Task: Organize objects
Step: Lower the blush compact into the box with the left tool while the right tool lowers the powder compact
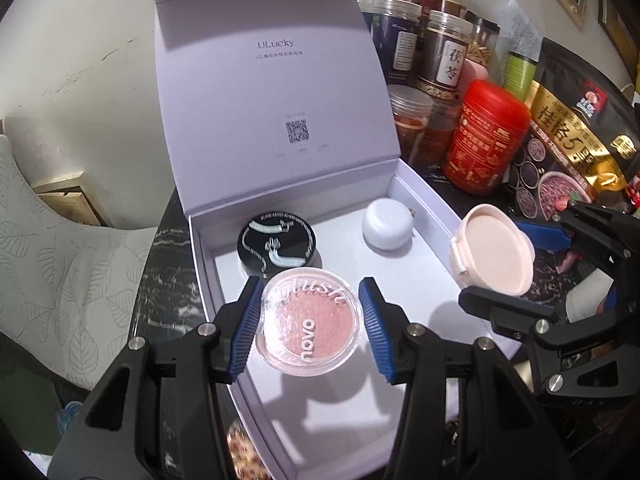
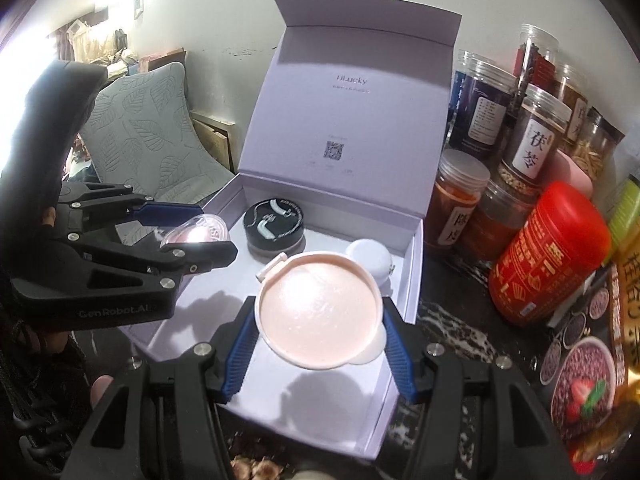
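I have the clear novo blush compact (image 1: 310, 320) between my left gripper (image 1: 310, 322) jaws, held above the near floor of the open white gift box (image 1: 424, 276); the pad on one side presses its rim, while the other looks just apart, so the hold seems light. My right gripper (image 2: 320, 320) has its jaws closed around the peach round compact (image 2: 318, 312), hanging over the box's right half.

I judge this the placing step: both pieces need lowering onto bare box floor, clear of what already sits there, before the jaws part.

Counting: two compacts in hand, and two things resting at the back of the box, a black round case (image 1: 276, 246) and a white round jar (image 1: 386, 224). One box. Beside it on the dark marble table (image 2: 452, 320) stands one red canister (image 1: 486, 140) among several clear jars (image 2: 536, 136).
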Motion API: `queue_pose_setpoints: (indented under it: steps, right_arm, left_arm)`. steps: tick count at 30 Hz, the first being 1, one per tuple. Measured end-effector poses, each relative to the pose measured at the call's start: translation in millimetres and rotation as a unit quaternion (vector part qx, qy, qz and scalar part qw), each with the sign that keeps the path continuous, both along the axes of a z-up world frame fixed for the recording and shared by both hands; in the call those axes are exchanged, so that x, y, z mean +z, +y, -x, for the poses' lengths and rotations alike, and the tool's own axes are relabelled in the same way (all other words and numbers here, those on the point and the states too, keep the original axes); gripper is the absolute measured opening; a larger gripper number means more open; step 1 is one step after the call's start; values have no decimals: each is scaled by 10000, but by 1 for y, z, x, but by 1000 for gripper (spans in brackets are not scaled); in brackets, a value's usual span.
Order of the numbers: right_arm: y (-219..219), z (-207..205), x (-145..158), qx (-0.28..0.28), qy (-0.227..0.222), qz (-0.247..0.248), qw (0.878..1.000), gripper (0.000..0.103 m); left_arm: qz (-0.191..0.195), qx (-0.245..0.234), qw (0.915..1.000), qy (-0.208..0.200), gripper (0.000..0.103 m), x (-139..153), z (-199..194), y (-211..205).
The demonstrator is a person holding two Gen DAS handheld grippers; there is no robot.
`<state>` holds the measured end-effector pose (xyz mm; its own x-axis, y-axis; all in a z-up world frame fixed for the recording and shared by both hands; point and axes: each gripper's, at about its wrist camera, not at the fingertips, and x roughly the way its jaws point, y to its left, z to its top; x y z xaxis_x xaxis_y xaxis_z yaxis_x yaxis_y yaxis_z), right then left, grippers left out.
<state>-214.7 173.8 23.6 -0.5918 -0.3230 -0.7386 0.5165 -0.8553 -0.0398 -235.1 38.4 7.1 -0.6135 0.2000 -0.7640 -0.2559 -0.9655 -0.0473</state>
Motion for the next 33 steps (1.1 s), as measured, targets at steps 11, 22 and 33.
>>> queue_pose_setpoints:
  steps: [11, 22, 33]
  right_arm:
    - [-4, 41, -17, -25, -221, -45, 9997, 59]
    - [-8, 78, -23, -63, -311, -51, 9995, 59]
    - [-12, 100, -38, -10, -376, -189, 9991, 59]
  left_arm:
    - [97, 12, 9999, -28, 47, -9, 40, 1]
    - [50, -66, 9997, -238, 47, -20, 75, 4]
    - [176, -91, 9997, -150, 47, -26, 90, 10]
